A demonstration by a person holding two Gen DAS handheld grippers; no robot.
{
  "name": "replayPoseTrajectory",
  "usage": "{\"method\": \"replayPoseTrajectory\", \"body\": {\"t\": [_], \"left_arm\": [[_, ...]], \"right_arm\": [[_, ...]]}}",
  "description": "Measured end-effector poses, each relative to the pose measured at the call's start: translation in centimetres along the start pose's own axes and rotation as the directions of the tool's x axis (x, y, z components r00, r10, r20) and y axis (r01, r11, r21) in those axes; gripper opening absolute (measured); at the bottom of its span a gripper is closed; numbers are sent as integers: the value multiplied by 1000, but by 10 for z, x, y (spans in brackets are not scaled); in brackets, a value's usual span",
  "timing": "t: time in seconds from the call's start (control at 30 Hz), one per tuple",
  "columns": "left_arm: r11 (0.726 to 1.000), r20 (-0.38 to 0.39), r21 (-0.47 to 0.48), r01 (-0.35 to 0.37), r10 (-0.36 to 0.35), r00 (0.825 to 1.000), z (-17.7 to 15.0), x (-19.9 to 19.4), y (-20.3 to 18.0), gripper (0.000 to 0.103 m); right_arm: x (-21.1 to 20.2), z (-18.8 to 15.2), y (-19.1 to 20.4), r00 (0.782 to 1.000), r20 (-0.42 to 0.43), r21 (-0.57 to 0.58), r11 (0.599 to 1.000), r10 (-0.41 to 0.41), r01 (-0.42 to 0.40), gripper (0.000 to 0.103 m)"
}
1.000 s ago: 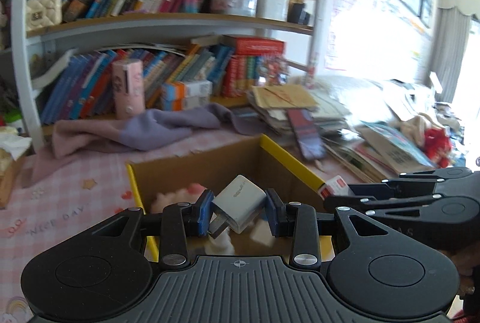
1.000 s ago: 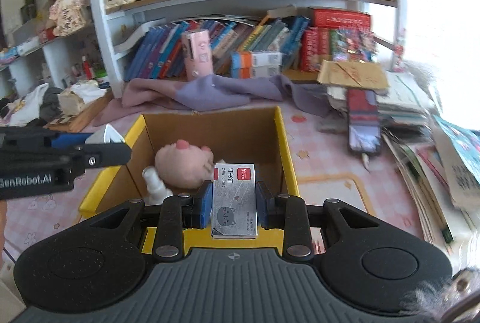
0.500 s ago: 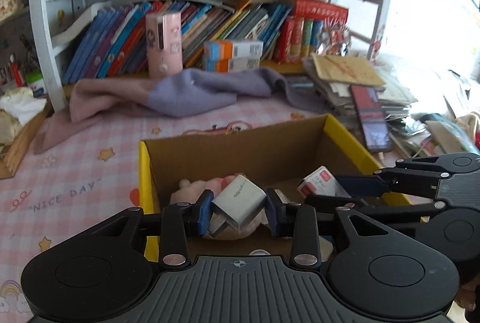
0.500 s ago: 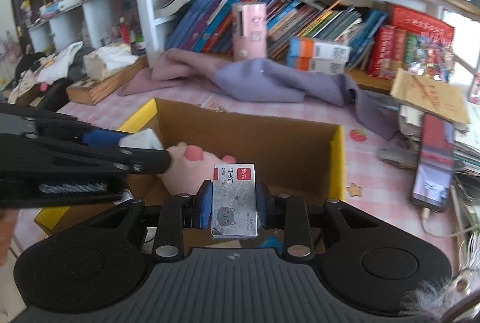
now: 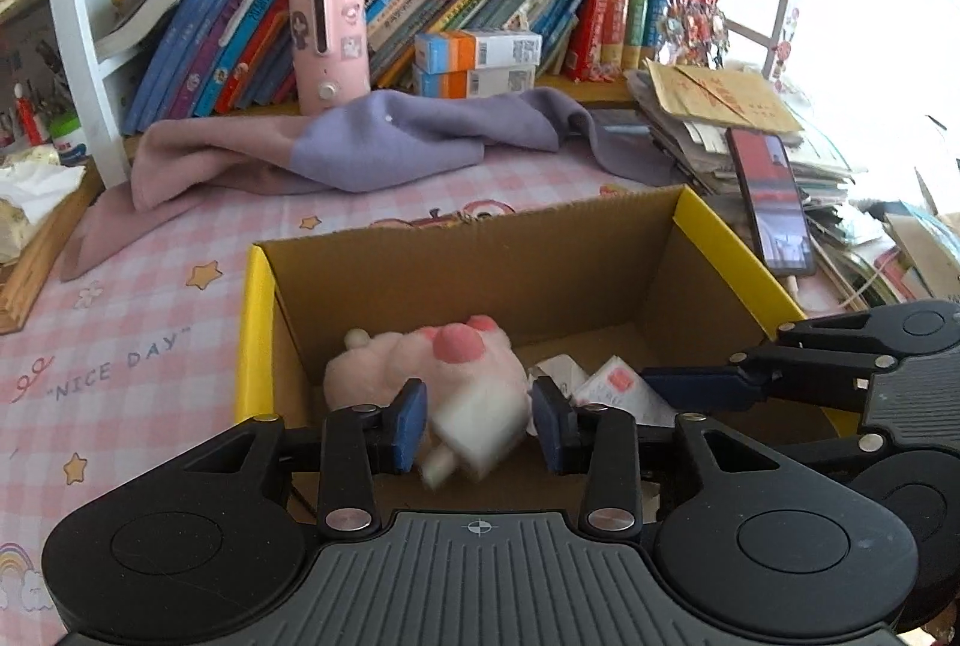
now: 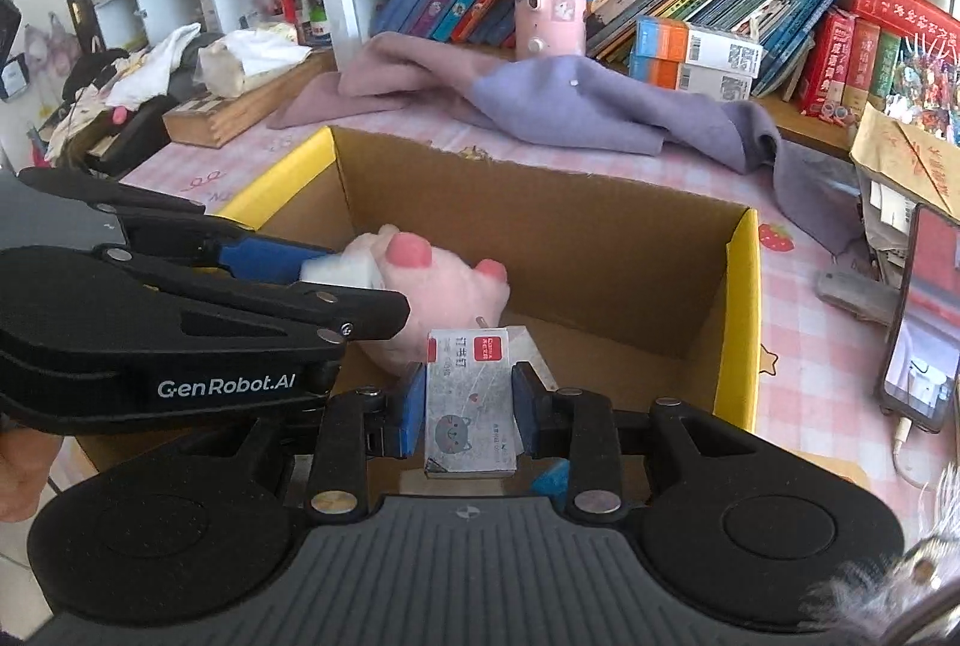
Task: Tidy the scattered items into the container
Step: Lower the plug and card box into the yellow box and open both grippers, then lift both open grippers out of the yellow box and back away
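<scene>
A yellow-rimmed cardboard box [image 5: 717, 235] [image 6: 741, 286] stands on the pink checked tablecloth. A pink plush toy [image 5: 432, 364] [image 6: 447, 286] lies inside it. My left gripper [image 5: 480, 427] has its jaws apart over the box, and a white charger plug [image 5: 474, 427], blurred, sits loose between them with a gap at each pad. My right gripper [image 6: 468, 406] is shut on a small staple box [image 6: 471, 400] over the box's near right side. The staple box also shows in the left wrist view [image 5: 618, 391].
A purple cloth [image 5: 384, 142] lies behind the box. A pink dispenser [image 5: 329, 43] and books stand on the shelf. A phone [image 5: 771, 202] lies on a paper stack at the right. A wooden tray [image 6: 240, 103] sits at the left.
Both grippers have moved down into the box. My left gripper's jaws have opened and the white plug has come loose. My right gripper still holds the staple box.
</scene>
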State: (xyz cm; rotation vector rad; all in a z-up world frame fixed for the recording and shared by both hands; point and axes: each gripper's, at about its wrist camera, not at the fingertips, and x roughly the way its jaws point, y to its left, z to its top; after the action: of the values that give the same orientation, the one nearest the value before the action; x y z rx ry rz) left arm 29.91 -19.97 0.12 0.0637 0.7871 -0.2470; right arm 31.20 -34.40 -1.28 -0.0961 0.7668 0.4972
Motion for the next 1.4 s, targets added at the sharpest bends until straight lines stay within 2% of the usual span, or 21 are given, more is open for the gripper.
{"method": "replayPoseTrajectory", "body": {"t": [0.03, 0.1, 0.37, 0.43, 0.5, 0.6, 0.7, 0.9, 1.07, 1.17, 1.27, 1.33, 1.4], "left_arm": [[1000, 7, -7, -5, 5, 1000, 1, -3, 1, 54], [1000, 25, -17, -7, 8, 1000, 1, -10, 4, 62], [1000, 115, -21, -22, 24, 993, -2, -53, 4, 71], [999, 142, -33, -27, 31, 989, -7, -65, 5, 76], [999, 159, -43, -30, 36, 987, -14, -74, 7, 78], [998, 165, -48, -41, 48, 985, -27, -88, 13, 80], [996, 163, -76, -46, 58, 985, -39, -103, 23, 81], [990, 213, -124, -65, 91, 973, -69, -138, 42, 83], [989, 220, -119, -84, 108, 970, -96, -155, 52, 83], [993, 244, -96, -72, 93, 965, -112, -170, 52, 84], [995, 265, -70, -68, 84, 960, -127, -186, 52, 92], [995, 275, -55, -83, 95, 957, -136, -196, 54, 99], [993, 280, -57, -105, 117, 953, -147, -204, 58, 101]], "right_arm": [[-1, 0, -1, 1000, 8, 7, 1000, 2, -2, 34], [-6, -2, -2, 999, 36, 21, 1000, 9, -9, 40], [-26, -5, 5, 995, 96, 55, 998, -6, 1, 42], [-32, -7, 10, 994, 106, 55, 998, -14, 8, 45], [-39, -9, 17, 993, 117, 55, 998, -28, 22, 57], [-49, -15, 27, 989, 137, 60, 997, -58, 50, 64], [-60, -23, 34, 985, 151, 87, 993, -89, 76, 68], [-84, -43, 53, 969, 184, 144, 980, -165, 140, 69], [-102, -59, 80, 949, 216, 162, 967, -228, 195, 72], [-111, -67, 99, 937, 225, 161, 959, -267, 234, 76], [-121, -78, 121, 929, 221, 166, 951, -295, 263, 77], [-126, -87, 137, 927, 212, 169, 946, -310, 278, 79], [-130, -96, 152, 926, 199, 168, 942, -321, 290, 83]]}}
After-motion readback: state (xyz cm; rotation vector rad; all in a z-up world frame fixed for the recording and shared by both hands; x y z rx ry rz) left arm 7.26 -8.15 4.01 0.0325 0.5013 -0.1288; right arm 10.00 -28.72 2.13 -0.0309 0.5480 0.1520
